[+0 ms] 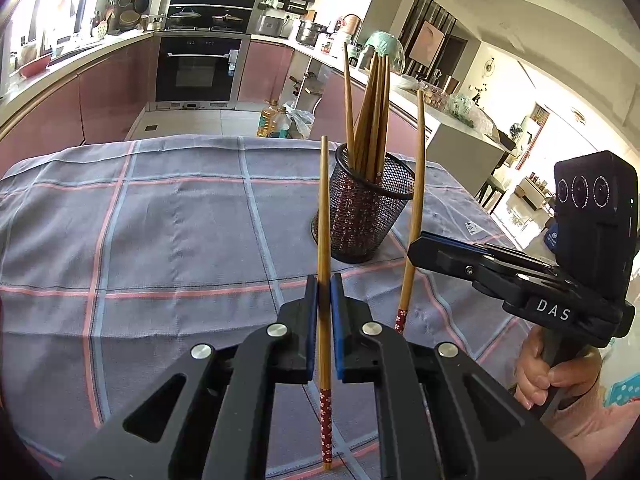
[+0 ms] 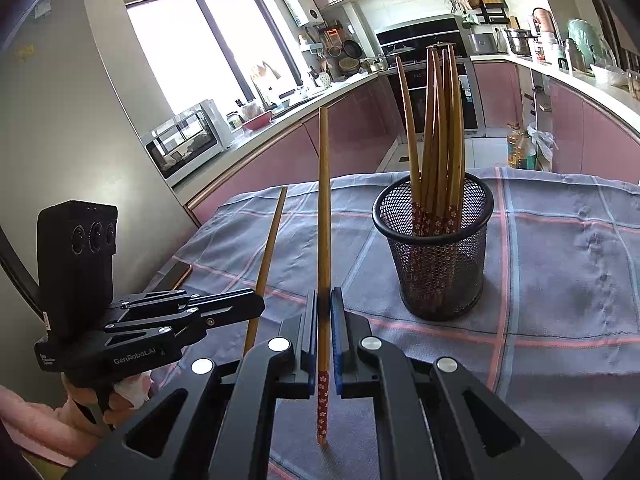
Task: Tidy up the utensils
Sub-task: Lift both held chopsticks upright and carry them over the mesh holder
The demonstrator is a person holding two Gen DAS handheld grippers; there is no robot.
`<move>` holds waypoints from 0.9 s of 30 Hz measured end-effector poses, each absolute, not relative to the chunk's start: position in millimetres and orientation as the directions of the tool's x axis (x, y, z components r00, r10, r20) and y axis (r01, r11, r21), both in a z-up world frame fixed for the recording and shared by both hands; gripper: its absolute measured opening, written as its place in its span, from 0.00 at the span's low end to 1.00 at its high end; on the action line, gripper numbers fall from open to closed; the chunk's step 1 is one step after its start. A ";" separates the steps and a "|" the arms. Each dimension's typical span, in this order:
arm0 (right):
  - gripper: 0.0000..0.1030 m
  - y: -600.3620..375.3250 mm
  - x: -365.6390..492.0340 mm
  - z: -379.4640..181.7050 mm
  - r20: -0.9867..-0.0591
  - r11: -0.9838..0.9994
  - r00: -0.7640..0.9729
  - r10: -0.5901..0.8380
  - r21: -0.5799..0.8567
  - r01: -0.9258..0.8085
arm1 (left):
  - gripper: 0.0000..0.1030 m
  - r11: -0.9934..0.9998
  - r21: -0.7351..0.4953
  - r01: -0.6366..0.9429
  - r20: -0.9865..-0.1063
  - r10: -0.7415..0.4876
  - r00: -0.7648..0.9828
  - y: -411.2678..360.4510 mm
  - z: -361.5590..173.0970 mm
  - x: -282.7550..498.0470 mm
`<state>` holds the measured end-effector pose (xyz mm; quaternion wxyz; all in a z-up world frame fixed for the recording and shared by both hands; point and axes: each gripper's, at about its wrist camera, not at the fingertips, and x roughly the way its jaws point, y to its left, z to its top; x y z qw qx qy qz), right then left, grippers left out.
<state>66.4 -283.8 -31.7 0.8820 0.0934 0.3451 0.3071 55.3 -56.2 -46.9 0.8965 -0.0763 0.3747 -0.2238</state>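
In the left wrist view my left gripper (image 1: 324,286) is shut on a wooden chopstick (image 1: 323,200) that stands upright, its red flowered end pointing down. My right gripper (image 1: 414,246) at the right is shut on a second chopstick (image 1: 419,152), also upright. A black mesh cup (image 1: 368,208) holding several chopsticks stands on the checked cloth (image 1: 160,220), just behind and between the two. In the right wrist view my right gripper (image 2: 324,300) clamps its chopstick (image 2: 323,220). To its left, my left gripper (image 2: 258,304) holds the other chopstick (image 2: 269,248). The mesh cup (image 2: 434,248) is ahead to the right.
The grey-blue cloth (image 2: 560,280) covers the whole table. A flat dark object (image 2: 176,274) lies at the table's left edge. Oil bottles (image 1: 272,120) stand on the floor beyond the far edge. Pink kitchen cabinets (image 1: 112,92) and an oven (image 1: 198,68) are behind. A hand (image 1: 548,376) grips the right handle.
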 end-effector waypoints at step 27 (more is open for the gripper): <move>0.05 -291.8 61.4 -12.2 -0.496 0.805 0.635 0.593 0.348 -0.480 | 0.07 0.870 -0.312 0.383 -0.581 -0.494 0.647 -56.3 -27.0 53.8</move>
